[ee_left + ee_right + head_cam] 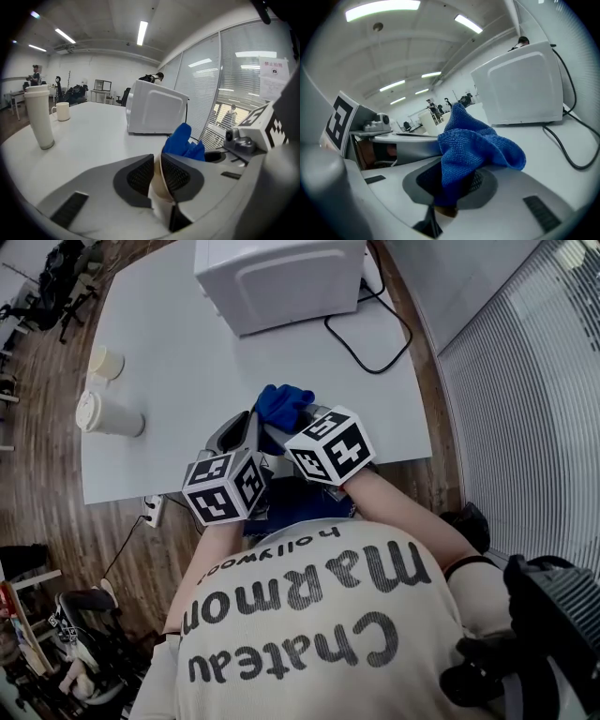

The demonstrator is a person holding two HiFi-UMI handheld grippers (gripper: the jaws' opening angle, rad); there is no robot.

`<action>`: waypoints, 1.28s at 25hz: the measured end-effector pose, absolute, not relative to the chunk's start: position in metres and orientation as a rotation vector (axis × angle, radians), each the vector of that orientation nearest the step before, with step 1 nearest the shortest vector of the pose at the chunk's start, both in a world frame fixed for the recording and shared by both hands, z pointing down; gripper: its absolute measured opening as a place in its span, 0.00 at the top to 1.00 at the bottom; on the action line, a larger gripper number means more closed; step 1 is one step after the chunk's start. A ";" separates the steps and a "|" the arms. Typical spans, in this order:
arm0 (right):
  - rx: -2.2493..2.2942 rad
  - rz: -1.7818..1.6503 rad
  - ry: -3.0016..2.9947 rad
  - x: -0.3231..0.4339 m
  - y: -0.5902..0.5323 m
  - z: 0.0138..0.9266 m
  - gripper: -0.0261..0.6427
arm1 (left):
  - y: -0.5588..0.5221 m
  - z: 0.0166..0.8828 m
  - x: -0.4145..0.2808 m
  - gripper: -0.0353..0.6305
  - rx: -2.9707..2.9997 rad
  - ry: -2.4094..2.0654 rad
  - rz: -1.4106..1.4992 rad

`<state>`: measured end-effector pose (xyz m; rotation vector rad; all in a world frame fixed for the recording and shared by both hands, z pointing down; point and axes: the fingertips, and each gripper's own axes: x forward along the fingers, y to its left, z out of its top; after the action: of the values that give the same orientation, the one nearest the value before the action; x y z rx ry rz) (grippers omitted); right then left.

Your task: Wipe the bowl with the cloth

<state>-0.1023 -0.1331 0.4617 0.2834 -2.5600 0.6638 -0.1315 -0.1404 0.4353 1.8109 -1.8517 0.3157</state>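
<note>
Now, your left gripper (157, 158) pinches only the thin rim of the bowl (159, 197) and your right gripper (457, 180) clamps the cloth (473, 145) at its 1 o'clock, so a hard wipe could lever the bowl free.

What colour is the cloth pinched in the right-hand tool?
Bright blue. The cloth shows best in the right gripper view.

Bright, even indoor light comes from ceiling strip lights (142, 32) and daylight through window blinds (525, 399). The white table (178, 371) carries only soft shadows. Both gripper views bulge strongly, darken at the corners, and blur in the nearest foreground
</note>
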 end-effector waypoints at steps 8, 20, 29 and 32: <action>0.343 0.549 -2.566 -0.105 -0.133 0.467 0.87 | -0.136 0.433 -0.129 0.85 1.800 -1.856 0.296; 0.291 0.488 -2.463 -0.091 -0.131 0.488 0.87 | -0.130 0.435 -0.138 0.85 1.742 -1.888 0.246; 0.334 0.269 -2.406 -0.089 -0.132 0.500 0.87 | -0.121 0.443 -0.141 0.85 1.724 -1.900 0.269; 0.347 0.242 -2.379 -0.087 -0.130 0.503 0.87 | -0.118 0.447 -0.145 0.85 1.714 -1.900 0.276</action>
<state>-0.0872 -0.1304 0.5033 0.3465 -2.3790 0.2424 -0.1453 -0.1176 0.4465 1.7141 -1.8999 0.2756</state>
